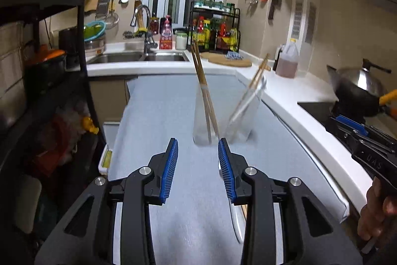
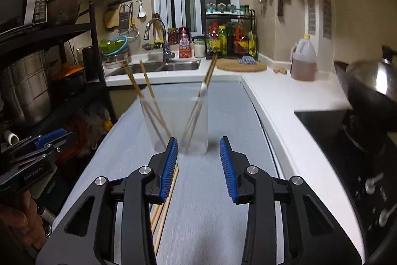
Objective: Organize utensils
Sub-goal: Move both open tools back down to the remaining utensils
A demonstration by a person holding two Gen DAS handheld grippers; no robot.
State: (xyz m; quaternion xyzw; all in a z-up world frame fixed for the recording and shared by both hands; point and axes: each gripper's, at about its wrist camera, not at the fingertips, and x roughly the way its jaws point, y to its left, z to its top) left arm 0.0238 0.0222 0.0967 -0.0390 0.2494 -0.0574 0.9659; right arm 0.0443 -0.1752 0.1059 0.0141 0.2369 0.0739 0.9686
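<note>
Two clear glasses stand side by side on a grey mat (image 1: 173, 101). In the left wrist view the left glass (image 1: 202, 121) holds a pair of wooden chopsticks (image 1: 199, 66), and the right glass (image 1: 244, 116), blurred, holds another pair. My left gripper (image 1: 198, 143) is open just short of them, with nothing between its blue pads. In the right wrist view my right gripper (image 2: 198, 140) is open too, facing the glasses (image 2: 194, 123). Loose chopsticks (image 2: 165, 208) lie on the mat under its left finger. Each gripper shows at the edge of the other's view, held by a hand.
A white counter wraps around the back and right, with a sink (image 1: 139, 56), a round cutting board (image 2: 242, 65), an oil jug (image 2: 304, 61) and a condiment rack (image 1: 214, 29). A lidded wok (image 1: 359, 88) sits on the stove at right. A black shelf rack (image 1: 79, 54) stands at left.
</note>
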